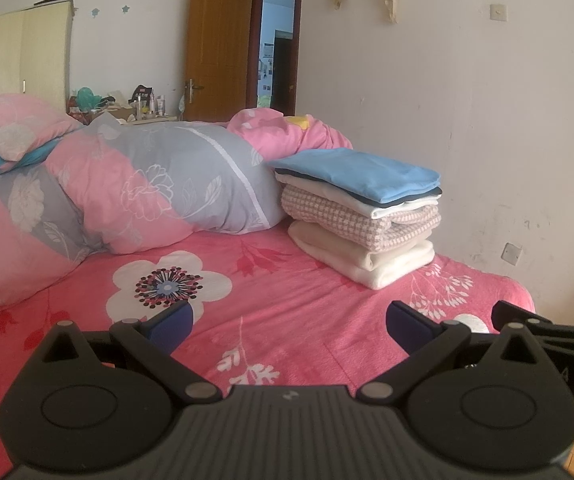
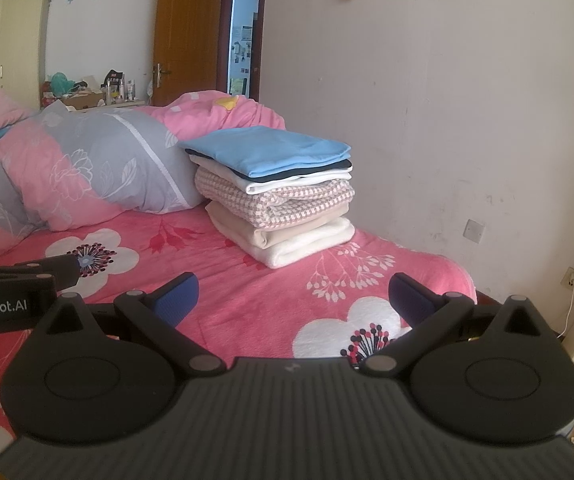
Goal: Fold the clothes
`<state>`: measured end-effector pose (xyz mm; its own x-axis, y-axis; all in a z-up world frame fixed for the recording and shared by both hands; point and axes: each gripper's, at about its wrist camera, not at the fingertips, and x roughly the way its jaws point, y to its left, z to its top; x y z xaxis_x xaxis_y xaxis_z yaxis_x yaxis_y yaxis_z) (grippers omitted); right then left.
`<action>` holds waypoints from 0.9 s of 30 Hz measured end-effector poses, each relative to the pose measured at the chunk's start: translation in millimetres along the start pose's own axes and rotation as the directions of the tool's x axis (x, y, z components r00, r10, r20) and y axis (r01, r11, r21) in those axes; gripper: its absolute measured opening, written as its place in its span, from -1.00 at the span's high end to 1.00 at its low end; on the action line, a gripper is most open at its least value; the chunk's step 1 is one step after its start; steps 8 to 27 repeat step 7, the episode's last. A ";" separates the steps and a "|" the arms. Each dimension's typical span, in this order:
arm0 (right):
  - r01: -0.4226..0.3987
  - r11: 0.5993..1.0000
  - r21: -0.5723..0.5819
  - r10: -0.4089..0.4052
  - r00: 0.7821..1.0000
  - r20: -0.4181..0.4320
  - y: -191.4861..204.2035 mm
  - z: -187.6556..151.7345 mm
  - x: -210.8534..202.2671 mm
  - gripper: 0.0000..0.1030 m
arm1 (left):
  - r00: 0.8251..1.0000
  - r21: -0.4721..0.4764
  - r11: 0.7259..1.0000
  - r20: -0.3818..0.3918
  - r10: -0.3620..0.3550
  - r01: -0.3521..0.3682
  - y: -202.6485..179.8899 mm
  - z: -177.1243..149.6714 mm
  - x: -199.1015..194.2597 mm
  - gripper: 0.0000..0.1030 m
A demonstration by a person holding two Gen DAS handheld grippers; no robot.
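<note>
Left gripper (image 1: pixel 289 326): held low over the bed, fingers spread wide apart with nothing between the blue pads (image 1: pixel 175 322); it also showed at the left edge of the right wrist view (image 2: pixel 27 270).
Right gripper (image 2: pixel 293 296): held just beside the left one, at about the same height, fingers likewise spread wide and empty; part of its black body and one blue pad showed at the right edge of the left wrist view (image 1: pixel 559 332).
Stack of folded clothes (image 2: pixel 279 196): sat on the bed ahead of both grippers, well apart from them, on the side of the bed nearest the wall.
Stack order, top to bottom: light blue garment (image 2: pixel 267 148); a thin dark layer; white garment (image 2: pixel 287 182); pink-and-white checked garment (image 2: pixel 279 204); beige garment (image 2: pixel 287 232); cream garment (image 2: pixel 307 246) at the base.
Stack condition: edges roughly aligned, upper layers slightly offset from the lower ones.
Bed sheet (image 2: pixel 247 300): bright pink with large white flowers, bare between the grippers and the stack.
Quilt (image 1: pixel 159 188): pink and grey with a floral print, bunched up at the far left of the sheet, touching the left side of the stack.
Pillow (image 1: pixel 11 128): pink, resting on the quilt at far left.
Door (image 1: pixel 217 44): brown wood, standing open behind the bed.
Wardrobe (image 1: pixel 23 52): pale, against the far wall at left.
Wall (image 2: pixel 447 100): white, marked with scuffs, running along the right side of the bed.
</note>
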<state>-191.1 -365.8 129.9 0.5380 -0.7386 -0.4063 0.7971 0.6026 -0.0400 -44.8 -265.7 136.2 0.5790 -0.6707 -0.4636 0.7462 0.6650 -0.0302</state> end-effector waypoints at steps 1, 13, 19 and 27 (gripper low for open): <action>0.000 1.000 -0.001 0.000 1.000 0.000 0.2 0.1 0.0 -0.97 | 1.000 0.000 1.000 0.000 0.001 -0.001 -0.2 0.1 -0.1 -1.00; -0.001 1.000 -0.001 0.001 1.000 -0.002 0.9 0.0 0.1 -0.97 | 1.000 -0.002 1.000 -0.001 0.002 -0.002 1.3 0.1 -0.1 -1.00; -0.001 1.000 -0.001 0.001 1.000 -0.002 0.9 0.0 0.1 -0.97 | 1.000 -0.002 1.000 -0.001 0.002 -0.002 1.3 0.1 -0.1 -1.00; -0.001 1.000 -0.001 0.001 1.000 -0.002 0.9 0.0 0.1 -0.97 | 1.000 -0.002 1.000 -0.001 0.002 -0.002 1.3 0.1 -0.1 -1.00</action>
